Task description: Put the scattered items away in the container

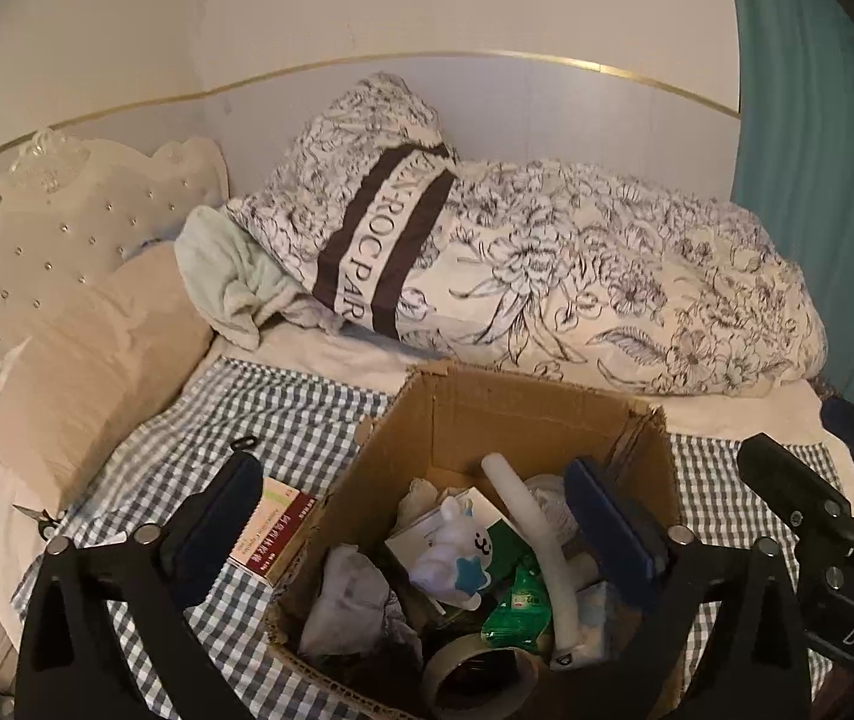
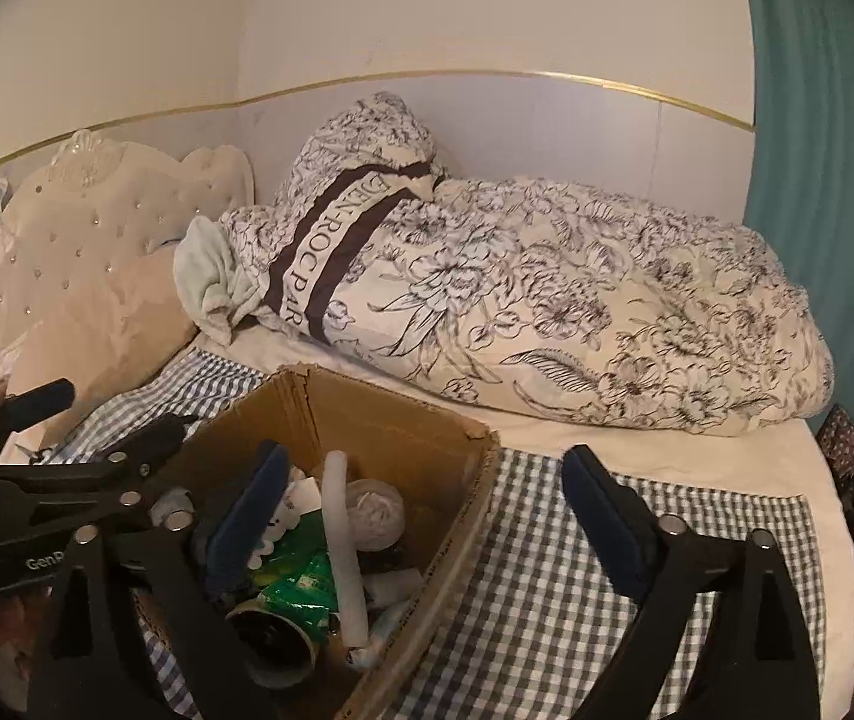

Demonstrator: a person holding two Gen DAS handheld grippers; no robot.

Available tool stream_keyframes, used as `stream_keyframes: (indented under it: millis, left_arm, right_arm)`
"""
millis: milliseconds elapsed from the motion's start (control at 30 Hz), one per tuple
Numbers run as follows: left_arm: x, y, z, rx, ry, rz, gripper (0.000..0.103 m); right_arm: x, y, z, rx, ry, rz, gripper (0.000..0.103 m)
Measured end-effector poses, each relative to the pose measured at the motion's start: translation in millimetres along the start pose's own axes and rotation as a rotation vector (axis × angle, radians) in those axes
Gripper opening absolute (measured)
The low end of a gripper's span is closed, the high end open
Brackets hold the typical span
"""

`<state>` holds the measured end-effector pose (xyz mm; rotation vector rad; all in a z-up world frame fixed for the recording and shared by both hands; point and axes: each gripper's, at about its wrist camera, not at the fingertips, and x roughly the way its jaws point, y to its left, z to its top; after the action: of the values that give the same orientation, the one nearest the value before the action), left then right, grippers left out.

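Hovering spread-fingered, both grippers (image 1: 417, 513) (image 2: 427, 495) straddle the cardboard box (image 1: 523, 414) walls.

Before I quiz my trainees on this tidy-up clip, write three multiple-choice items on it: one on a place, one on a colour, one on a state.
1. Where does the red and white packet lie?
A. inside the cardboard box
B. on the checked cloth beside the box
C. on the floral duvet

2. What colour is the crumpled wrapper in the cardboard box?
A. green
B. orange
C. pink

3. How is the left tool?
A. shut on the tape roll
B. shut on the white tube
C. open, holding nothing

Answers:
1 B: it rests on the checked cloth against the box's outer wall.
2 A: it is bright green, next to the white tube.
3 C: its pads stand wide apart over the box, with nothing between them.
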<state>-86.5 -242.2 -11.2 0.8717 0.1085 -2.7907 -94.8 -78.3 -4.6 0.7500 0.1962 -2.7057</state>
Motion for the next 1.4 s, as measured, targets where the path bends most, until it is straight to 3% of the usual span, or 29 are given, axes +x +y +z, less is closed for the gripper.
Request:
stream_keyframes:
  millis: [133, 733, 1400]
  left_arm:
    - [-12.9, -2.1, 0.7, 0.006, -0.015, 0.017, 0.103]
    - [-68.5, -29.2, 6.1, 0.058, -0.110, 0.008, 0.103]
    - [-94.3, -97.5, 6.0, 0.051, -0.151, -0.151, 0.103]
  right_arm:
    - [-16.0, -6.3, 1.3, 0.002, -0.019, -0.008, 0.103]
    - [-72.1, -39.0, 5.3, 0.018, -0.069, -0.055, 0.103]
    - [-118.8, -113.1, -6.7, 0.079, -0.094, -0.167, 0.103]
